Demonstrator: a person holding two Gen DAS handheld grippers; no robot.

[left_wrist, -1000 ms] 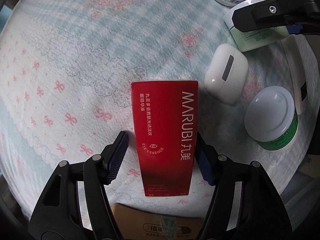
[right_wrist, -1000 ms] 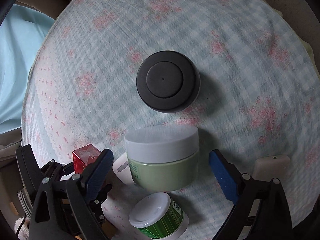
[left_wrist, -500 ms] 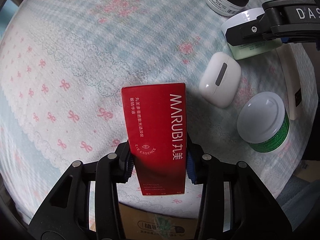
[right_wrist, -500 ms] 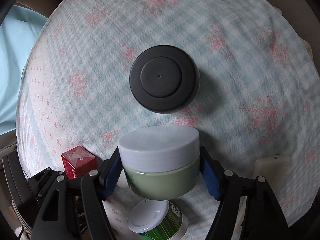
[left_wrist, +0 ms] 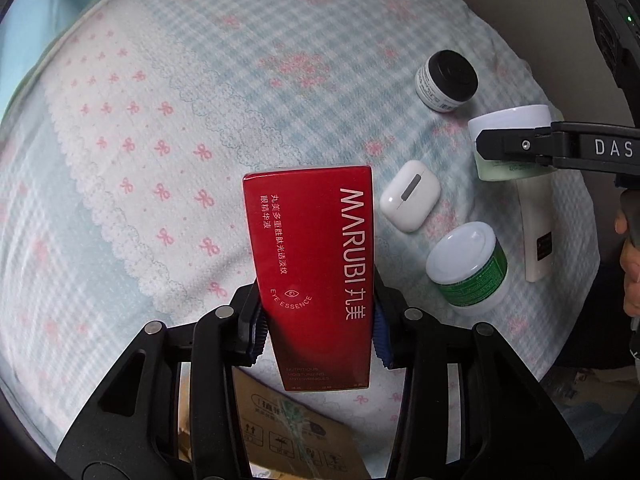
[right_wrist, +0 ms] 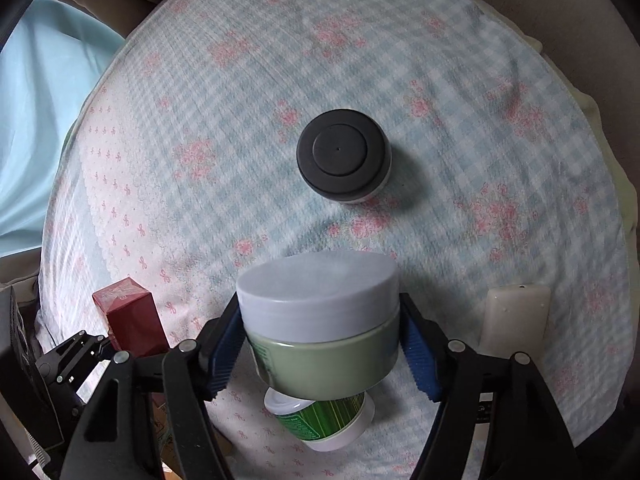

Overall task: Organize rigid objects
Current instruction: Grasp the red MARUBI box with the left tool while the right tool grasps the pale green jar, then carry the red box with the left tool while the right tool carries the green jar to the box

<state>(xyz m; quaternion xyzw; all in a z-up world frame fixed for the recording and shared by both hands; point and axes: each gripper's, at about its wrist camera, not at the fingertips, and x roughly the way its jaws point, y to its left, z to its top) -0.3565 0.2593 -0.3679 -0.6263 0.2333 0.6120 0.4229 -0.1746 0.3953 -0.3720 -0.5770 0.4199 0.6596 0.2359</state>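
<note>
Left gripper pinching a tall red glossy cardboard box printed MARUBI by its long sides, blue ribbed pads pressing on both edges, box lifted clear of the cloth and pointing away from the camera

Right gripper clamping a round pale-green plastic jar with a white screw lid, blue pads biting on the green body just under the lid, jar hanging above the cloth; in the left wrist view the same jar sitting behind a black finger at the right edge

Lying on the checked blue-and-white cloth with pink bows and flowers: 1 small white jar with a black round lid, standing apart, further up the cloth; 1 white earbud case just beside the red box; 1 green-labelled tub with a white lid near the case and directly below the held jar in the right wrist view; 1 cream flat tube just right of the tub

Showing under the left gripper: brown corrugated cardboard at the near edge

Part of a person's hand gripping the right handle at the far right
</note>
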